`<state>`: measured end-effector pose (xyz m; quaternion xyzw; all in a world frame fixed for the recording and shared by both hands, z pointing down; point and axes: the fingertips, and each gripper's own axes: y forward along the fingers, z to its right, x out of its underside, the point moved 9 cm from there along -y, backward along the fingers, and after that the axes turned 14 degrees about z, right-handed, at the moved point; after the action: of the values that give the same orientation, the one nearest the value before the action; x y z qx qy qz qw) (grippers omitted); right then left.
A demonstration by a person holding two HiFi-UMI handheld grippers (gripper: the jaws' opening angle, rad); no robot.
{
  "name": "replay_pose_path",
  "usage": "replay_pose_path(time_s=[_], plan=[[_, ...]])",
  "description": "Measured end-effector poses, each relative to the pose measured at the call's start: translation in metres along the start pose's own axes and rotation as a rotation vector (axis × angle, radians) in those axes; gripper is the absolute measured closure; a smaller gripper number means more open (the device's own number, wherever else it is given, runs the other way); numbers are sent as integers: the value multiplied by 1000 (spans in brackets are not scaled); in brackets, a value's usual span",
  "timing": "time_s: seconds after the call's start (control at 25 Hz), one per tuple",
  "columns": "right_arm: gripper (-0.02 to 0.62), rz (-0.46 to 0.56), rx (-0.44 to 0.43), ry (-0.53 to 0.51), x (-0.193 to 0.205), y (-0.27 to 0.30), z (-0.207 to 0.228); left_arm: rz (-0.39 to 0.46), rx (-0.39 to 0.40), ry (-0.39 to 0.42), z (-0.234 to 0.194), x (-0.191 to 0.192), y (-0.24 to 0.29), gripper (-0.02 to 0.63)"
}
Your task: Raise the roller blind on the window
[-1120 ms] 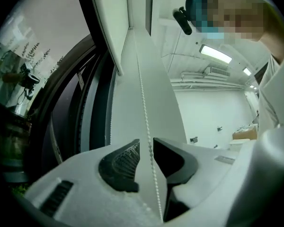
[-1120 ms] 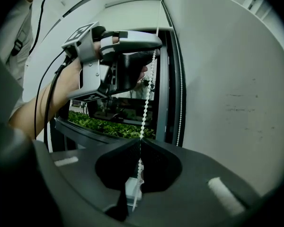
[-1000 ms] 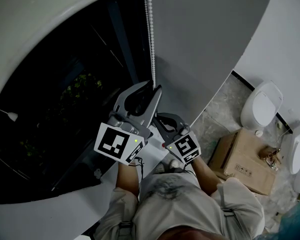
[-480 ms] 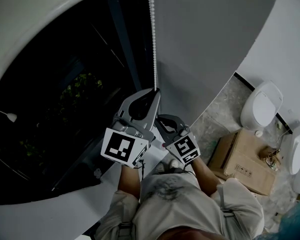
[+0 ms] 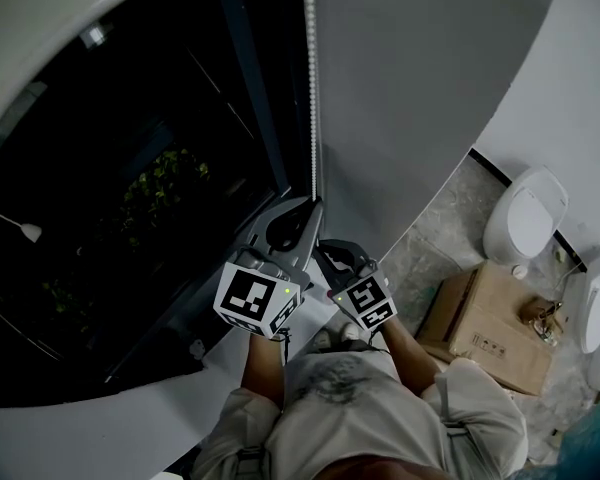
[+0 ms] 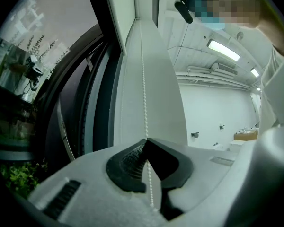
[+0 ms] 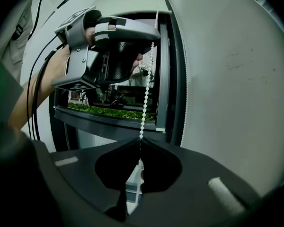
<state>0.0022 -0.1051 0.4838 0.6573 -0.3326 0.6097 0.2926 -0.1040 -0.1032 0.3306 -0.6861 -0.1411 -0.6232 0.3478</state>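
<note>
Two pairs of tongs, both clamped shut on the bead chain (image 5: 311, 88).

Left tongs (image 6: 146, 139): tips meet on the chain; beads run up from the tips and trail down behind them.

Right tongs (image 7: 135, 140): tips closed on the same strand, just below the left pair.

Change over the last second: the left tongs have come down along the chain toward the right pair, which has barely shifted. This reads as a downward pull under way.

The roller blind (image 5: 420, 88) hangs beyond and right of the tongs. The dark window (image 5: 130, 168) glass lies bare to their left. Whether the blind's edge has risen cannot be told.

Judgement: the stroke is nearly spent, so a regrip higher on the chain is probably due.
</note>
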Motion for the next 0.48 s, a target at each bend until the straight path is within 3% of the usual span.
replay_pose_path(time_s=[0.48], plan=[[584, -101, 1, 28, 46, -3, -1, -87, -7, -77, 2, 46, -13, 595]])
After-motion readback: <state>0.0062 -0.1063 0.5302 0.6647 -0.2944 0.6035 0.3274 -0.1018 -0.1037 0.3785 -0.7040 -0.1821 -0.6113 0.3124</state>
